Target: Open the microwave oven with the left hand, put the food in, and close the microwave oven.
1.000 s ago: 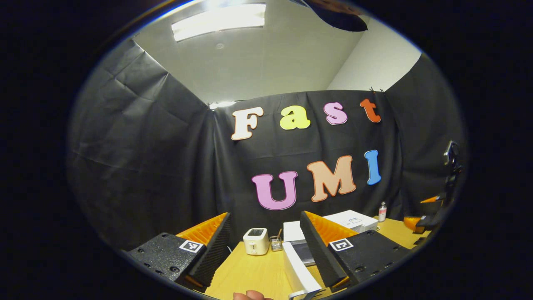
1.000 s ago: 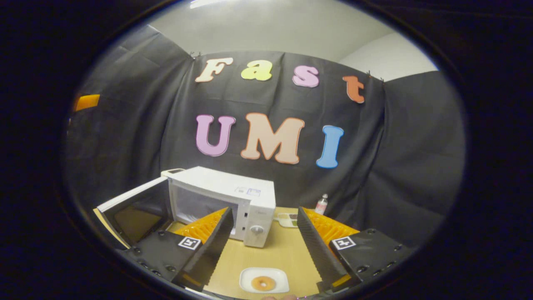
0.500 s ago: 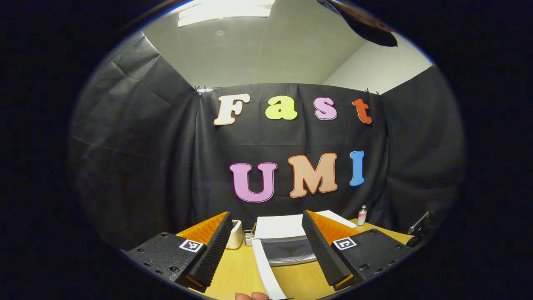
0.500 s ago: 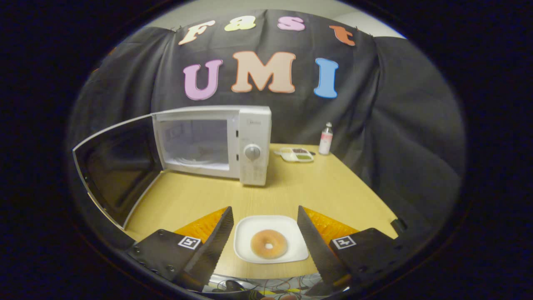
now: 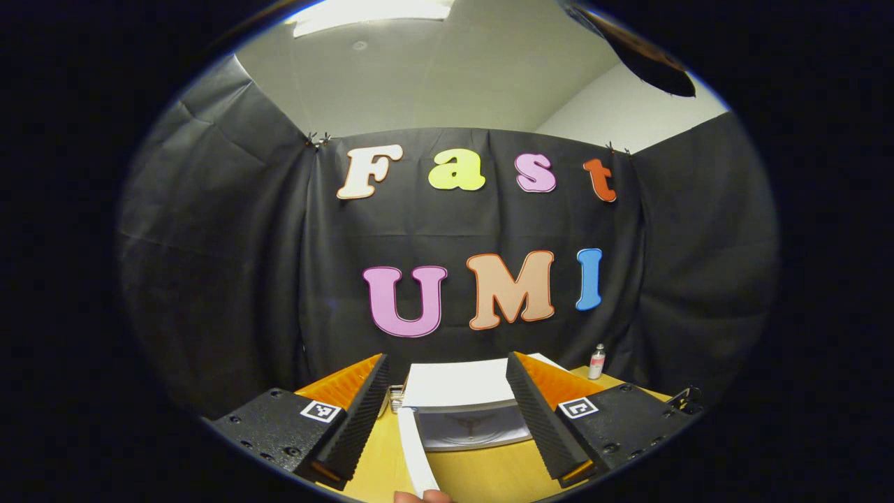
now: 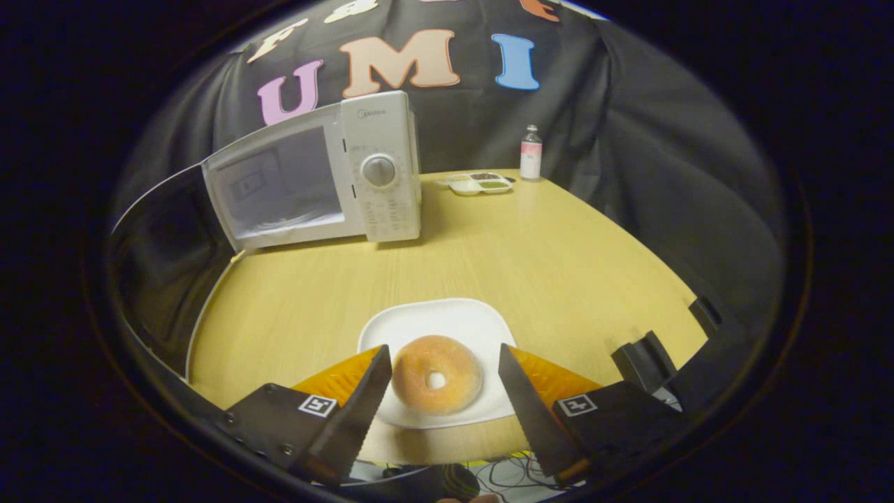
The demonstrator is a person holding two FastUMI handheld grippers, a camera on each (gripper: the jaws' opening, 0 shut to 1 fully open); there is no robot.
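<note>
your right tongs (image 6: 441,391) gape around the round glazed doughnut (image 6: 436,374) on its white square plate (image 6: 419,323); left tongs (image 5: 447,405) gape before the white microwave oven (image 5: 457,388).

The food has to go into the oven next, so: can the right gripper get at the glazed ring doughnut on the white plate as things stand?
Probably yes. The right gripper has its jaws open on either side of the glazed ring doughnut, which lies uncovered on the white square plate, with nothing between the jaws and it.

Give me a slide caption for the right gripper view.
Open right gripper straddles a doughnut on its plate; microwave door open.
</note>
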